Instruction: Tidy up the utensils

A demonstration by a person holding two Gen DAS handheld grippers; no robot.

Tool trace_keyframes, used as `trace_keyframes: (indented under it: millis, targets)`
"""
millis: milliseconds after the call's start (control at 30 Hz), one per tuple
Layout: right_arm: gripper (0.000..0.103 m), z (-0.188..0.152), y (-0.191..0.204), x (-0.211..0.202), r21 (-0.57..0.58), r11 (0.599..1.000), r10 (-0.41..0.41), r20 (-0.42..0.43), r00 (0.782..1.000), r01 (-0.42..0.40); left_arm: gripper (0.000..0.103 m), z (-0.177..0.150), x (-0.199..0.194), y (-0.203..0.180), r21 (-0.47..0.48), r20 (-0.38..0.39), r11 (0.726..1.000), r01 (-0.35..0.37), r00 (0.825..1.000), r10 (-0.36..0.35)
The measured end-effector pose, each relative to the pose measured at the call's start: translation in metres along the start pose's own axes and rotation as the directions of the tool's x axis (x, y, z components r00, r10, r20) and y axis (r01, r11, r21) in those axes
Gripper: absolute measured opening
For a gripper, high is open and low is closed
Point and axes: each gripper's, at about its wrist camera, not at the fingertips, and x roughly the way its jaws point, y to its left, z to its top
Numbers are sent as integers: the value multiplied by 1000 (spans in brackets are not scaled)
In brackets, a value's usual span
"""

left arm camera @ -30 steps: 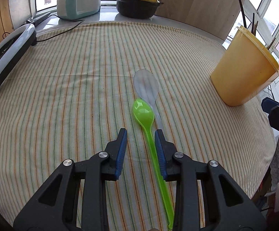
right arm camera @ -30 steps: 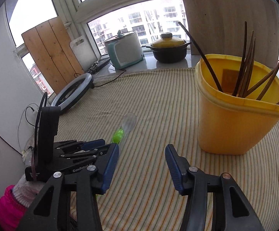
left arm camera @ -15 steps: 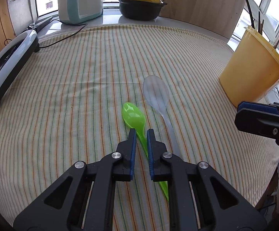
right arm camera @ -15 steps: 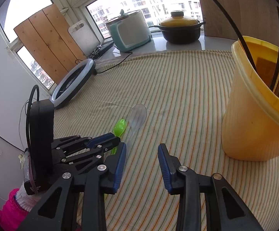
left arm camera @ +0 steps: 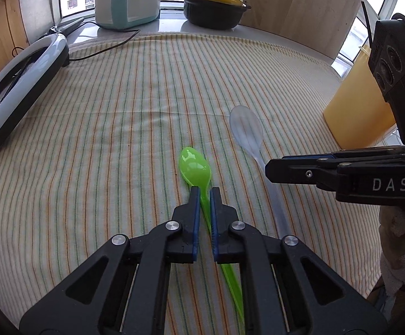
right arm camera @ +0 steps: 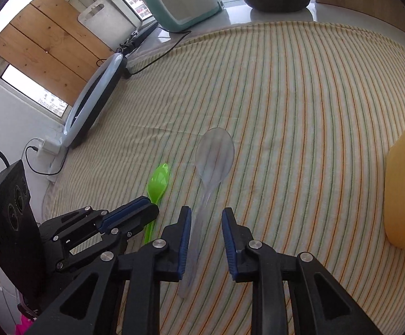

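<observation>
On the striped bench, the left gripper (left arm camera: 204, 192) has just clamped onto the handle of the green spoon (left arm camera: 195, 166), which a second ago lay loose between open jaws. Beside it, the right gripper (right arm camera: 204, 217), newly lowered, is narrowing around the clear spoon (right arm camera: 215, 157) without pinching yet. The yellow container (left arm camera: 356, 111) waits at right.

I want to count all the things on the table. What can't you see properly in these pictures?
- Yellow bucket: left view, the right tongs' body covers it; right view, cut off by the edge. Contents unseen.
- Green spoon handle: left tongs clamp and cover part.
- Clear spoon handle: right view, faint, partly behind the closing tongs; contact unclear.
</observation>
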Motion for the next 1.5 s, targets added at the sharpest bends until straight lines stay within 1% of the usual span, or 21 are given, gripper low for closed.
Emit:
trace_keyframes:
  millis: [167, 233, 267, 300, 367, 433, 500, 567, 600, 633, 667, 733, 833, 933, 1133, 1200, 1300, 1367, 1433, 1467, 1500]
  targets:
    - [19, 6, 11, 9, -37, 998, -50, -10, 999, 49, 5, -1, -2, 4, 6, -10, 1000, 9, 1000, -9]
    - [16, 6, 16, 11, -67, 995, -81, -15, 997, 80, 6, 0, -2, 6, -2, -18, 1000, 14, 1000, -14]
    - [13, 7, 18, 12, -85, 992, -100, -16, 995, 98, 7, 0, -2, 8, -8, -22, 1000, 14, 1000, -14]
    - [9, 7, 19, 12, -96, 989, -112, -17, 994, 109, 10, 0, -2, 8, -6, -24, 1000, 12, 1000, -12]
    - [7, 8, 19, 13, -99, 989, -110, -22, 994, 107, 14, 0, -1, 9, -6, -31, 1000, 11, 999, -11]
    - [6, 8, 15, 12, -86, 992, -99, -25, 995, 97, 26, 0, -1, 8, -5, -41, 1000, 23, 999, -23]
    - [4, 7, 12, 9, -76, 992, -102, -18, 995, 100, 33, 2, 1, 6, -17, -48, 999, 40, 998, -40]
    - [3, 6, 10, 7, -69, 992, -105, -10, 994, 104, 33, 4, 3, 4, -6, -42, 999, 34, 999, -34]
    - [3, 5, 8, 6, -64, 993, -104, -6, 995, 103, 32, 5, 5, 2, 6, -36, 1000, 27, 999, -27]
    - [3, 4, 7, 4, -58, 993, -102, -3, 995, 102, 22, 7, 6, 1, 11, -30, 1000, 12, 999, -11]
    - [3, 3, 5, 2, -54, 993, -102, 2, 995, 102, 16, 8, 7, 2, 11, -26, 1000, -8, 1000, 8]
    - [3, 1, 3, -2, -51, 993, -108, 14, 994, 108, 9, 12, 8, 6, 0, -22, 1000, -2, 1000, 2]
    - [3, -2, 3, -10, -51, 993, -105, 34, 994, 107, 5, 13, 7, 13, -41, -19, 999, 18, 1000, -19]
    - [3, -4, 7, -19, -60, 993, -99, 64, 993, 102, 4, 11, 1, 17, -71, -3, 997, 31, 1000, -31]
    - [3, -9, 12, -42, -81, 993, -79, 135, 988, 90, 2, 12, -21, 22, -115, 63, 991, 62, 996, -56]
    - [3, -10, 13, -47, -82, 993, -75, 152, 986, 88, 2, 13, -24, 23, -110, 68, 992, 60, 996, -52]
    - [3, -12, 15, -50, -93, 992, -75, 157, 985, 90, 2, 17, -20, 25, -109, 50, 994, 31, 998, -26]
    - [3, -13, 16, -50, -97, 991, -75, 155, 985, 91, 7, 22, -11, 27, -122, -2, 992, 30, 1000, -30]
    - [3, -14, 16, -50, -99, 991, -74, 155, 985, 90, 29, 24, -4, 23, -90, -29, 996, 9, 1000, -12]
    - [3, -15, 17, -50, -98, 991, -75, 155, 985, 91, 32, 25, -1, 19, -62, -43, 998, -5, 999, 3]
    - [3, -15, 16, -50, -97, 991, -75, 156, 985, 91, 32, 26, 4, 15, -35, -58, 999, -29, 998, 27]
